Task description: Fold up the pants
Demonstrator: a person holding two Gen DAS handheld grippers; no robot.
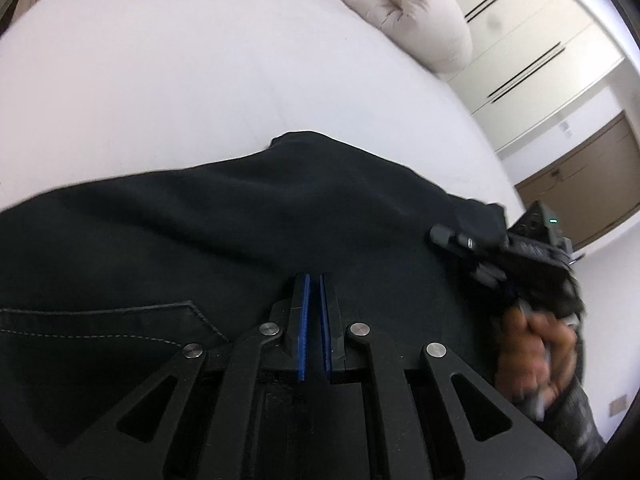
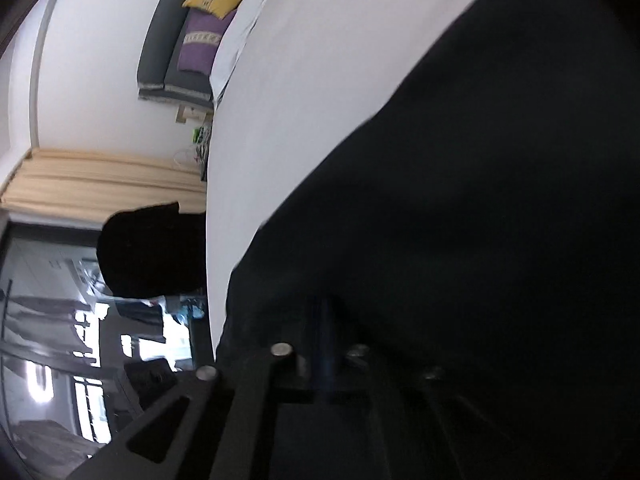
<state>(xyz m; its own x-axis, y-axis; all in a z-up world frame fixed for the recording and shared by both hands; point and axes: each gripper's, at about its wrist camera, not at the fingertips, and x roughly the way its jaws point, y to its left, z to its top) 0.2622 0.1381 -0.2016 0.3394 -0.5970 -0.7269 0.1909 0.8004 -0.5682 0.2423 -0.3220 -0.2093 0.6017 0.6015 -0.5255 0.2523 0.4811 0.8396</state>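
Observation:
Black pants (image 1: 240,232) lie bunched on a white bed (image 1: 160,80), with a stitched back pocket (image 1: 120,320) at lower left. My left gripper (image 1: 315,280) hovers over the pants with its blue pads close together, a thin gap between them and no cloth visibly in it. My right gripper (image 1: 472,242) shows at the right edge of the pants, held by a hand (image 1: 536,344). In the right wrist view the pants (image 2: 460,220) fill the frame and my right gripper (image 2: 324,312) is dark and blurred against the cloth.
A beige rolled duvet (image 1: 400,8) lies at the bed's far end. White wardrobe doors (image 1: 540,40) and a brown door (image 1: 580,184) stand beyond. Yellow and purple cushions (image 2: 212,12), a curtain (image 2: 100,180) and a window (image 2: 60,340) show in the right wrist view.

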